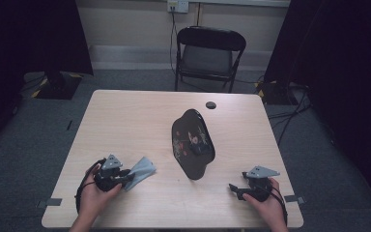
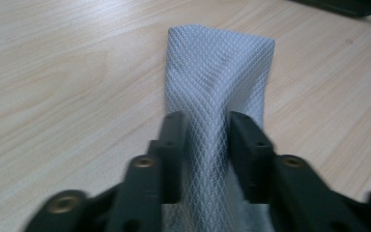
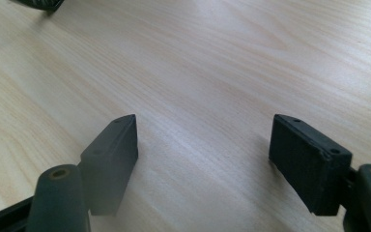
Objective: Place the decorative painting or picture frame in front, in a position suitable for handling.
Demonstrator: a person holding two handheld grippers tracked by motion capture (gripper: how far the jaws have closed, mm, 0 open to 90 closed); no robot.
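Note:
A light grey mesh cloth (image 1: 143, 168) lies on the wooden table (image 1: 125, 121) at the front left. My left gripper (image 1: 128, 181) is shut on its near end. In the left gripper view the cloth (image 2: 220, 67) is bunched into a ridge between the two black pads (image 2: 174, 145), and its far end lies flat on the wood. At the front right, my right gripper (image 1: 235, 189) stands open over bare table. The right gripper view shows this gripper (image 3: 205, 140) with its jaws wide apart and nothing between them.
A glossy black oval dish (image 1: 193, 145) with a painted pattern sits in the middle of the table, between the two hands. A small black round cap (image 1: 211, 105) lies near the far edge. A black folding chair (image 1: 210, 53) stands behind the table.

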